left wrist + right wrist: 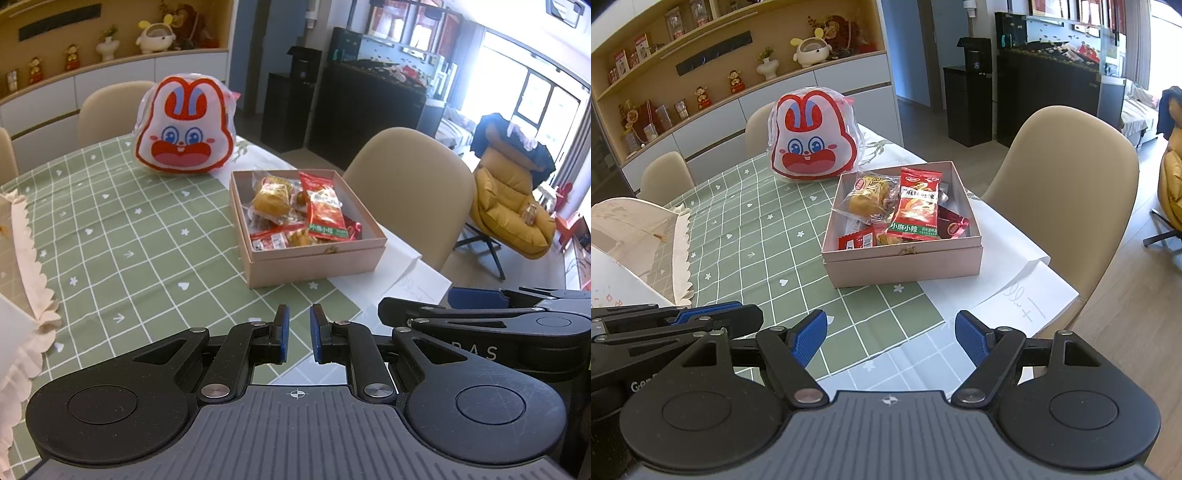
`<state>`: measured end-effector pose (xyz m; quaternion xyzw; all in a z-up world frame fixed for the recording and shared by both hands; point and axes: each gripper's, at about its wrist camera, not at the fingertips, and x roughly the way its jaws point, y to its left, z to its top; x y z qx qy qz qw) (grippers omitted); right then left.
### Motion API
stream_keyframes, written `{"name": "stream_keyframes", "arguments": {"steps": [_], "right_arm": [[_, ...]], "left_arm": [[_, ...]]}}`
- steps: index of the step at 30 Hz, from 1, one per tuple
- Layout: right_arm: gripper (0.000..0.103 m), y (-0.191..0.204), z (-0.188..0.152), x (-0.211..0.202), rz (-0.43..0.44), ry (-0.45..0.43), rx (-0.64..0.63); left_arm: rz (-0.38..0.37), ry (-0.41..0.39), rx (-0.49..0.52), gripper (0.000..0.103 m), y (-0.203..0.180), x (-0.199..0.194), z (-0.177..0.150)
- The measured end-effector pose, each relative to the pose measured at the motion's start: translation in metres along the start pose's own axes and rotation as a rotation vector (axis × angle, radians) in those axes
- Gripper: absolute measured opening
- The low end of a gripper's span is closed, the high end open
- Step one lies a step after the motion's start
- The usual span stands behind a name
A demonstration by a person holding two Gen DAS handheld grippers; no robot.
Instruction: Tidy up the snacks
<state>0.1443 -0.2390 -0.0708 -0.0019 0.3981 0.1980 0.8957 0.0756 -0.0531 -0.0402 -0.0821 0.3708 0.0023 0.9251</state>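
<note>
While both claws hang low over the near edge of the counter (pixel 746 229), neither touches anything. Left claw (pixel 299 334): blue pads drawn close, a narrow gap between them, nothing pinched. Right claw (pixel 890 338): pads spread wide, nothing between them, green checked cloth (pixel 894 317) showing through the gap. The two claws sit side by side; each appears at the edge of the other's view. Pink box (pixel 905 264) stands lidless on the counter ahead of both claws, partly on the cloth and partly on a white sheet of paper (pixel 1015 284) that lies toward the counter's right edge. Inside the box, a jumble of snacks: a red packet with a green band (pixel 918 206) lies on top near the middle; a clear-wrapped yellow pastry (pixel 868 199) rests to its left at the back; a dark red foil sweet (pixel 955 225) sits by the right wall; a small red packet (pixel 857 238) lies at the front left corner. Beyond the box, at its far left corner and just apart from it, a rabbit-face bag (pixel 812 138) in red and white stands upright in clear wrap. Beige chairs (pixel 1067 192) ring the counter. A frilled cream cloth (pixel 677 254) lies at the left.
</note>
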Motion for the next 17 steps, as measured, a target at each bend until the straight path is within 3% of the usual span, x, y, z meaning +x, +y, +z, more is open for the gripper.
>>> {"name": "stream_keyframes", "arguments": {"steps": [12,17], "right_arm": [[0.077,0.001,-0.002,0.001,-0.003,0.004,0.000],[0.077,0.002,-0.003,0.009,-0.013,0.029,-0.007]], "left_arm": [[-0.018,-0.005,-0.038,0.016,0.004,0.002,-0.001],[-0.033,0.038,-0.137,0.016,0.020,0.011,-0.003]]}}
